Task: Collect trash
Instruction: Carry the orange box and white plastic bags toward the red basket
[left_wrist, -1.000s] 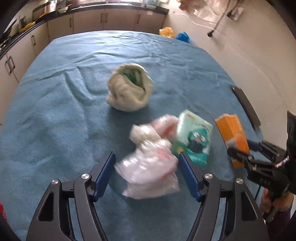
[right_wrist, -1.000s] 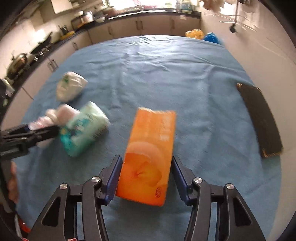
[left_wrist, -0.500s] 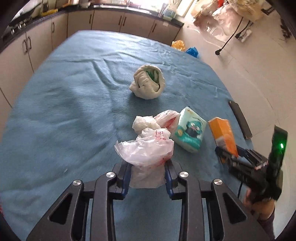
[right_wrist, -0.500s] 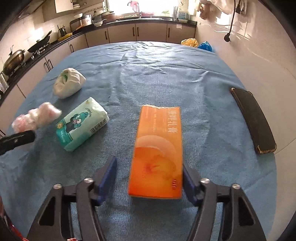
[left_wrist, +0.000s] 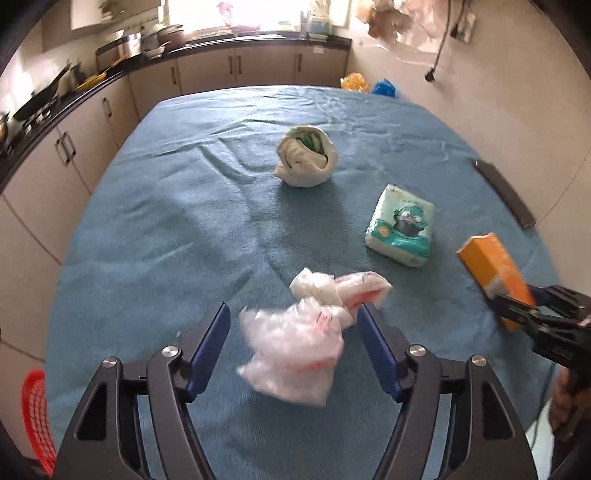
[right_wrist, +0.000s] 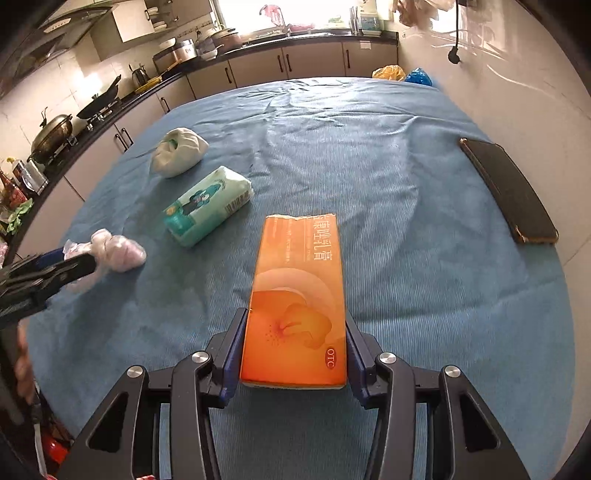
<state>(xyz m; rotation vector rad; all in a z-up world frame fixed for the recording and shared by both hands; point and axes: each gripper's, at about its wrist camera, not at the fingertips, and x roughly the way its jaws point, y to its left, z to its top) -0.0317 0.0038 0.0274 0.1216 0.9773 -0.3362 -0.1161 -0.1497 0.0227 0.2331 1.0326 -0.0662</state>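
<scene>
At lower centre of its own view, the right tool (right_wrist: 295, 350) clamps the orange box (right_wrist: 299, 295) over the blue bench (right_wrist: 406, 258), while the left tool (left_wrist: 293, 332), jaws just reopened, straddles the crumpled plastic bag (left_wrist: 295, 350) untouched.

Left hand-held gripper (left_wrist: 293, 334) agape, right (right_wrist: 295, 354) clamped

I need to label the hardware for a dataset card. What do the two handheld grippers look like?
Both match: the left gripper and right gripper have black angular plastic frames with cut-out linkages, silver pivot screws, and flat blue finger pads. No cables or markings show.
</scene>
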